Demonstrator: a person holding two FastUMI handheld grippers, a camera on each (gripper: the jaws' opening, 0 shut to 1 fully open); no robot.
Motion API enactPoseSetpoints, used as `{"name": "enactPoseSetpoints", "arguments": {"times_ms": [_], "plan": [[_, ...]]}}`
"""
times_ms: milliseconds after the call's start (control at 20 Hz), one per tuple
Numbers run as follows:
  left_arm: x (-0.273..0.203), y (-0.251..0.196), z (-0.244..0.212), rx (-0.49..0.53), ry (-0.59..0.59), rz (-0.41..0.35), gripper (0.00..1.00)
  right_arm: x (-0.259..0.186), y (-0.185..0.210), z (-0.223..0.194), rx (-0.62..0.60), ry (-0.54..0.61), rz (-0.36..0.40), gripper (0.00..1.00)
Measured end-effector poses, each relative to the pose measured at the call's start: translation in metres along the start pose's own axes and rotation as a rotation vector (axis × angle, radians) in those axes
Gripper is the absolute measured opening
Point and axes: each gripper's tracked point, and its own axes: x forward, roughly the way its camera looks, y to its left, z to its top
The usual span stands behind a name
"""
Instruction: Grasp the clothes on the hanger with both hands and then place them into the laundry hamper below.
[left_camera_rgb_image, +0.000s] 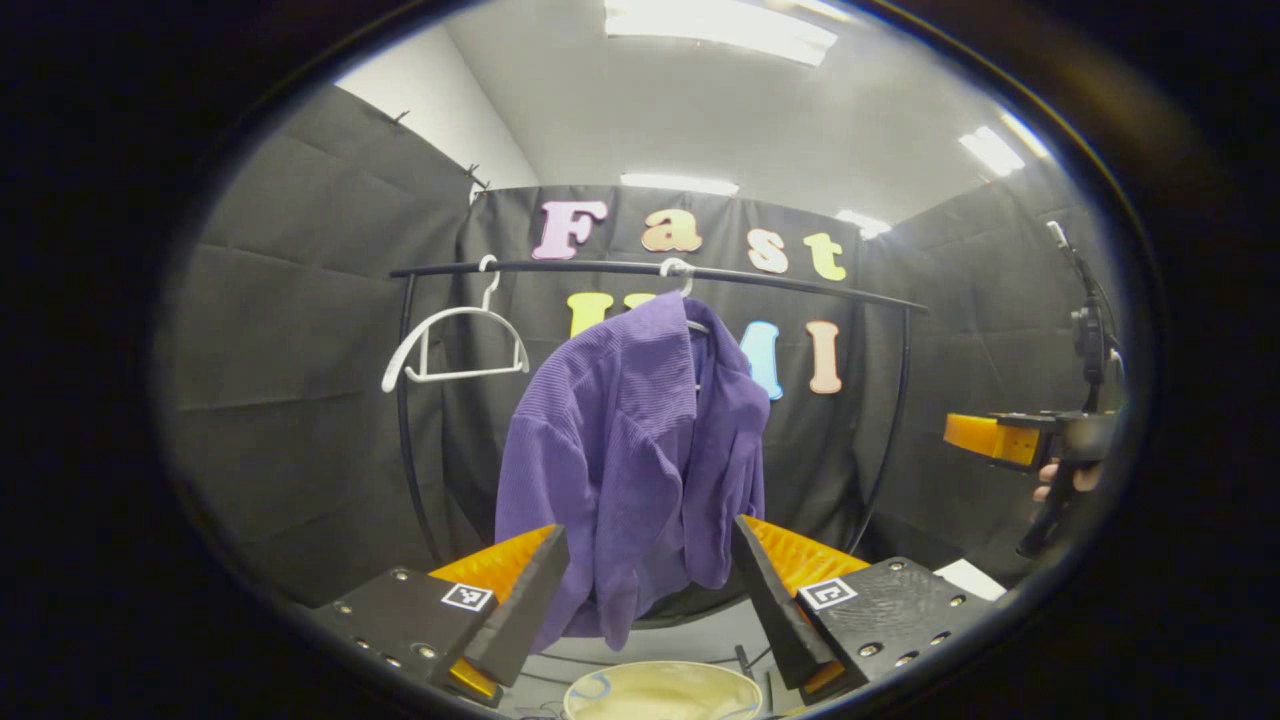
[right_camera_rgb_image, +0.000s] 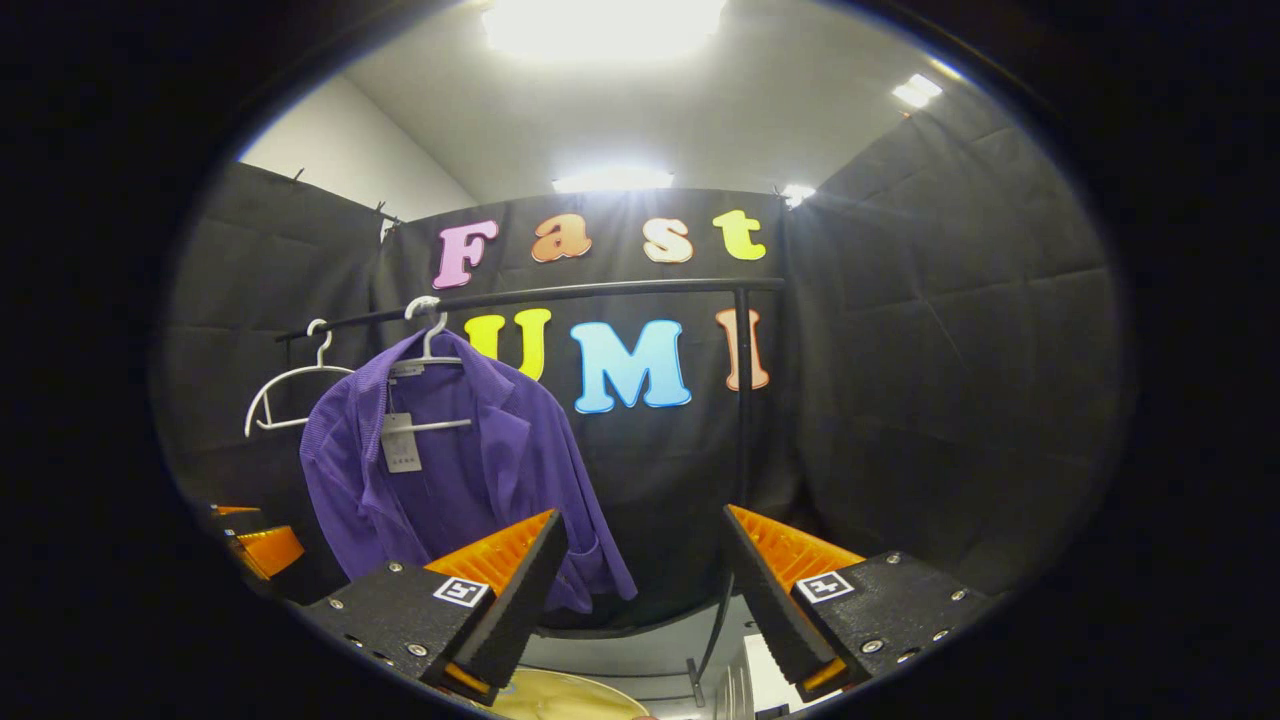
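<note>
Approach stage: the purple shirt (left_camera_rgb_image: 640, 460) is not yet grasped.
It hangs from a hanger (right_camera_rgb_image: 432, 345) on the rail (left_camera_rgb_image: 650, 270), above the hamper (left_camera_rgb_image: 662, 692); both grippers, left (left_camera_rgb_image: 650, 580) and right (right_camera_rgb_image: 645, 575), are held with jaws open and must be closed on it.

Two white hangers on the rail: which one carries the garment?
The hanger under the purple shirt; the other hanger beside it hangs bare.

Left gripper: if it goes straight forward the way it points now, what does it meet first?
Probably the purple shirt, which hangs from the rail directly ahead between the open left gripper fingers. The depth is hard to judge.
</note>
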Motion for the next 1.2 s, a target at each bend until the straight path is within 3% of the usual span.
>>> {"name": "enactPoseSetpoints", "arguments": {"times_ms": [450, 550, 600, 750, 850, 1000, 1050, 1150, 1200], "plan": [[0.049, -0.005, 0.049, -0.114, -0.058, 0.135, 0.94, 0.081, 0.068, 0.026, 0.082, -0.021, 0.272, 0.95], [0.061, -0.013, 0.061, -0.11, -0.079, 0.148, 0.94, 0.103, 0.079, 0.033, 0.081, -0.031, 0.319, 0.95], [0.069, -0.017, 0.065, -0.102, -0.079, 0.157, 0.89, 0.115, 0.084, 0.035, 0.086, -0.031, 0.34, 0.95], [0.1, -0.031, 0.068, -0.08, -0.081, 0.179, 0.94, 0.149, 0.104, 0.037, 0.12, -0.013, 0.414, 0.95], [0.125, -0.032, 0.065, -0.063, -0.075, 0.222, 0.99, 0.171, 0.115, 0.032, 0.136, 0.016, 0.457, 0.95], [0.156, -0.023, 0.057, -0.063, -0.085, 0.314, 0.99, 0.196, 0.129, 0.023, 0.149, 0.051, 0.505, 0.94], [0.165, -0.021, 0.057, -0.066, -0.095, 0.33, 0.94, 0.204, 0.132, 0.02, 0.154, 0.059, 0.521, 0.94], [0.186, -0.012, 0.052, -0.054, -0.09, 0.376, 0.99, 0.219, 0.138, 0.013, 0.159, 0.066, 0.543, 0.95], [0.194, -0.006, 0.048, -0.038, -0.08, 0.408, 0.94, 0.227, 0.139, 0.009, 0.161, 0.068, 0.546, 0.95]]}}
